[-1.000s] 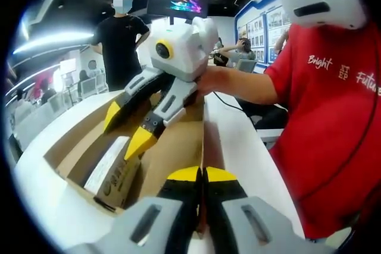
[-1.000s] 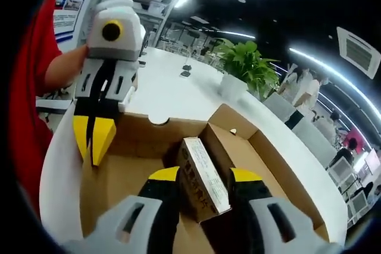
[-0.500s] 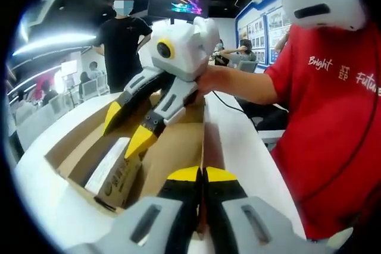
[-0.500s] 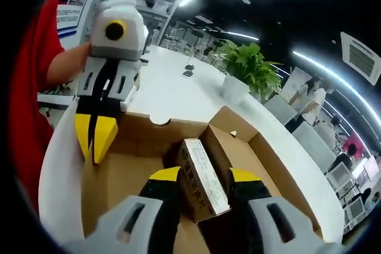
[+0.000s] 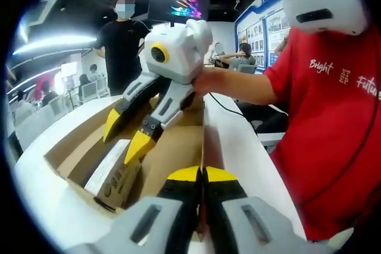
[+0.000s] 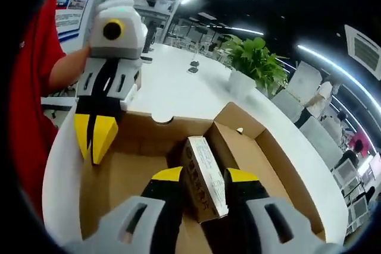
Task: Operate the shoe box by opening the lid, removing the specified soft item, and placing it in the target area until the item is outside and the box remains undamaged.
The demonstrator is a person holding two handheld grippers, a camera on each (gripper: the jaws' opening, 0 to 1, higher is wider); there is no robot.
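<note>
A brown cardboard shoe box (image 5: 172,153) lies open on the white table, its lid (image 6: 113,176) folded back. My left gripper (image 5: 203,176) is shut on the lid's edge, a thin strip of cardboard between its yellow tips, and appears again as the left gripper (image 6: 94,141) at the lid's rim. Inside the box stands a small oblong carton (image 6: 202,165) with a white label and printed brown side (image 5: 116,168). My right gripper (image 6: 205,176) is open, one jaw on each side of the carton. The right gripper (image 5: 124,138) reaches down over the carton's top end.
The white table (image 6: 172,93) stretches beyond the box, with a potted plant (image 6: 256,63) and small items (image 6: 193,69) on it. A person in a red shirt (image 5: 333,117) holds the grippers. Another person in black (image 5: 122,40) stands behind the table. A cable (image 5: 229,108) lies on the table.
My right gripper's jaws have narrowed a little around the carton. The left gripper has kept its hold on the lid. Both views shifted only slightly.
</note>
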